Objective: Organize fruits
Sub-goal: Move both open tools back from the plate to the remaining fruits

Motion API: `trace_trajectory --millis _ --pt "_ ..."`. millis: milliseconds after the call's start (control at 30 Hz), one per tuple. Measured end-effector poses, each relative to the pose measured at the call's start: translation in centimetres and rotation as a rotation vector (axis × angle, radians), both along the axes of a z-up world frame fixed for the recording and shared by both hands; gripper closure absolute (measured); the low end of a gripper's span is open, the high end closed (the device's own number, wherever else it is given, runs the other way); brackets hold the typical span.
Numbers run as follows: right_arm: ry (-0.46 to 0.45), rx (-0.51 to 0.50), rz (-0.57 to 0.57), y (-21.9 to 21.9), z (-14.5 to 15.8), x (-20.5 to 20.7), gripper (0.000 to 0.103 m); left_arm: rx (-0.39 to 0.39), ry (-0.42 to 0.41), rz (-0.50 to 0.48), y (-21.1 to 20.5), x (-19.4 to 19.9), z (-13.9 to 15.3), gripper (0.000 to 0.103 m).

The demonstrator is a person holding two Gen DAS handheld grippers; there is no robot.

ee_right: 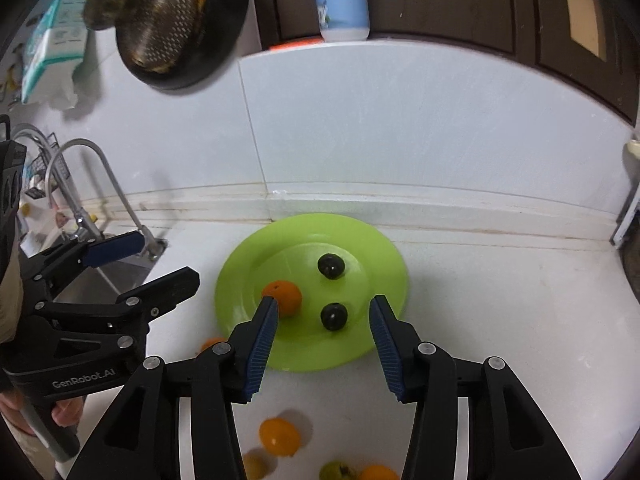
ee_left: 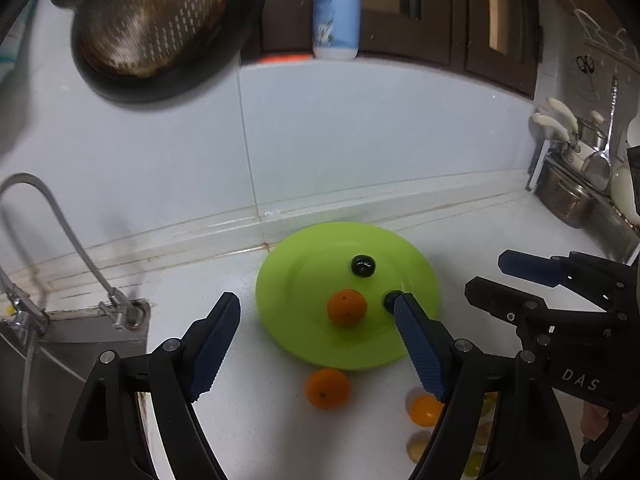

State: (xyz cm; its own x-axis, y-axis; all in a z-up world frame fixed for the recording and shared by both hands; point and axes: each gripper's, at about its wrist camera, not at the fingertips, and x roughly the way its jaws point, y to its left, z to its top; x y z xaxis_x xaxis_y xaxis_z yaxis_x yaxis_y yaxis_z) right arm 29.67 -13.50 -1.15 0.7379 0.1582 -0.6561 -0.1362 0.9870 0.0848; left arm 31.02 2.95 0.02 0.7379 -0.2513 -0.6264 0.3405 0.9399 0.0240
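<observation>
A white counter [ee_right: 500, 300] meets a pale tiled wall [ee_right: 400, 128], with dark wooden cabinets [ee_right: 480, 0] above.

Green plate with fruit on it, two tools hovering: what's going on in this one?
A person holding two tools is sorting fruit onto a green plate on a white kitchen counter. The plate holds one orange and two dark round fruits. Both the left tool and the right tool are open and empty above the plate's near side. More orange and yellow fruits wait on the counter, off the plate.
</observation>
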Motion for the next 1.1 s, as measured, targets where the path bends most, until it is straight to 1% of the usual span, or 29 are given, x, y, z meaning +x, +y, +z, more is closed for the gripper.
trace_trajectory --millis 67,200,400,533,833,967,1100 --pt "-0.013 0.0 -0.001 -0.2 0.4 -1.0 0.055 0.005 -0.024 -0.001 -0.1 -1.4 0.5 0.021" --pt "-0.038 0.004 0.014 -0.6 0.9 -3.3 0.055 -0.004 -0.046 -0.009 -0.4 -3.8 1.1 0.019" --pt "-0.056 0.013 0.021 -1.1 1.2 -6.5 0.055 -0.022 -0.062 -0.012 -0.7 -7.0 1.5 0.018" --pt "-0.063 0.001 0.026 -1.2 1.1 -8.4 0.055 -0.016 -0.075 -0.01 -0.8 -8.8 1.4 0.018" --pt "-0.063 -0.016 0.013 -1.4 0.6 -11.7 0.055 0.018 -0.063 -0.043 -1.2 -11.8 0.0 0.018" --pt "-0.042 -0.022 0.006 -1.3 -0.3 -12.8 0.055 0.032 -0.058 -0.065 -1.3 -12.6 -1.0 0.018" --pt "-0.02 -0.034 -0.007 -1.1 -1.4 -13.7 0.055 0.079 -0.067 -0.106 -1.3 -13.4 -2.1 0.018"
